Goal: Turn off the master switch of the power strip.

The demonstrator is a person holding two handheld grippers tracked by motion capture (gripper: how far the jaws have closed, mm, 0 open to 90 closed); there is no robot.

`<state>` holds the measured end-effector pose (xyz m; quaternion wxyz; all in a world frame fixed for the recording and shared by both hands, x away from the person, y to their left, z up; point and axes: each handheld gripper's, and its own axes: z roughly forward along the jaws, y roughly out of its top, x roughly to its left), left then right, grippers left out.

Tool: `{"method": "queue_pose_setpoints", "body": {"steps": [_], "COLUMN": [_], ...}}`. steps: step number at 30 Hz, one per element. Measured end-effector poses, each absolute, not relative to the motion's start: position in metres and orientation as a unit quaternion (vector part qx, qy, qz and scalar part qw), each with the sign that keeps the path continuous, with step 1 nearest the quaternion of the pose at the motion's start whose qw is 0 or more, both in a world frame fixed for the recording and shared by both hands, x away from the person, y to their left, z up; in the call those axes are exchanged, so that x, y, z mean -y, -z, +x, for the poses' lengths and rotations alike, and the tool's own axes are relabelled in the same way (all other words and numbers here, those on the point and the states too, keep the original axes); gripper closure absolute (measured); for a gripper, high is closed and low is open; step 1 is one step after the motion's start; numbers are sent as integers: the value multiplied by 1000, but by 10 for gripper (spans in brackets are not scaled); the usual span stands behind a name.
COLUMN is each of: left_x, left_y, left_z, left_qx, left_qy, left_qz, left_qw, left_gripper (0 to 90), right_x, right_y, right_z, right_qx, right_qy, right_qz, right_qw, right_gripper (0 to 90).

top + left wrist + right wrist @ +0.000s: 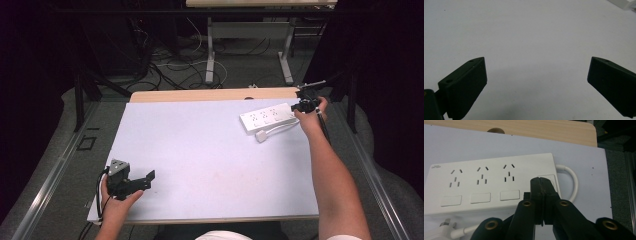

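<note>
Poking the power strip's switch

Right tongs (543, 185) pressed together over the power strip (474, 182) end switch (549, 179); left tongs (536, 82) spread, idle.

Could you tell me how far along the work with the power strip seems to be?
Early on. Done: the right gripper has reached the power strip, jaws shut, tips over its end switch. In hand: apparently pressing there. Left: its plug lies loose on the table; the left gripper waits open, holding nothing.
</note>
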<state>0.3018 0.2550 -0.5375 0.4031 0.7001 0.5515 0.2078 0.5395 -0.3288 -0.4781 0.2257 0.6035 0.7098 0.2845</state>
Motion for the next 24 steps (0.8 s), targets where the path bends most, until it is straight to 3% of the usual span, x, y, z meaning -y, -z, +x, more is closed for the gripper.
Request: {"method": "queue_pose_setpoints", "body": {"steps": [24], "left_x": [-263], "left_y": [538], "left_z": [289], "left_qx": [-569], "left_qy": [-215], "left_qz": [685], "left_qw": [401], "left_gripper": [29], "right_x": [325], "right_y": [503], "right_z": [556], "right_qx": [-711], "right_qy": [-273], "right_qz": [608], "right_qw": [224], "right_gripper": [900]}}
